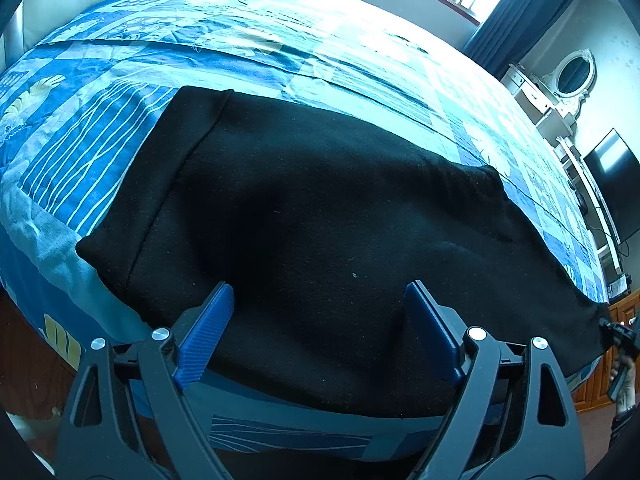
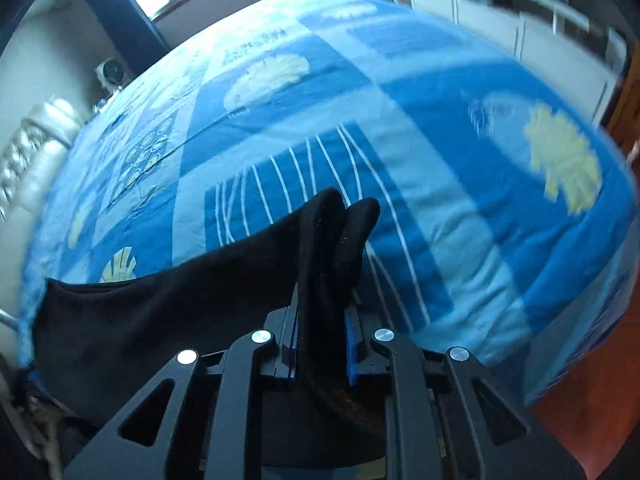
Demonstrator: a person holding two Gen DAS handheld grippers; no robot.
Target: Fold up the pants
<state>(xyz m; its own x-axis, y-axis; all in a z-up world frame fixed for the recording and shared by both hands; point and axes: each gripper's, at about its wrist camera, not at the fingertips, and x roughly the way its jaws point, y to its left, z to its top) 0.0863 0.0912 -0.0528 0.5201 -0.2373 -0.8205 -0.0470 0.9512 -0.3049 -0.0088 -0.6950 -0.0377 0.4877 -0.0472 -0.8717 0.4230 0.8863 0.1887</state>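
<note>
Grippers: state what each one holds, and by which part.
The right gripper pinches a bunched end of the black pants. The left gripper holds nothing, jaws open over the pants.

The black pants [image 1: 320,220] are covering the near edge of the bed [image 1: 248,40], lying right under the wide-spread left gripper [image 1: 320,300]. From ten to two o'clock the quilt is lying bare and passable. At three o'clock a white dresser [image 1: 552,96] and dark screen [image 1: 612,184] are crowding the bedside.
</note>
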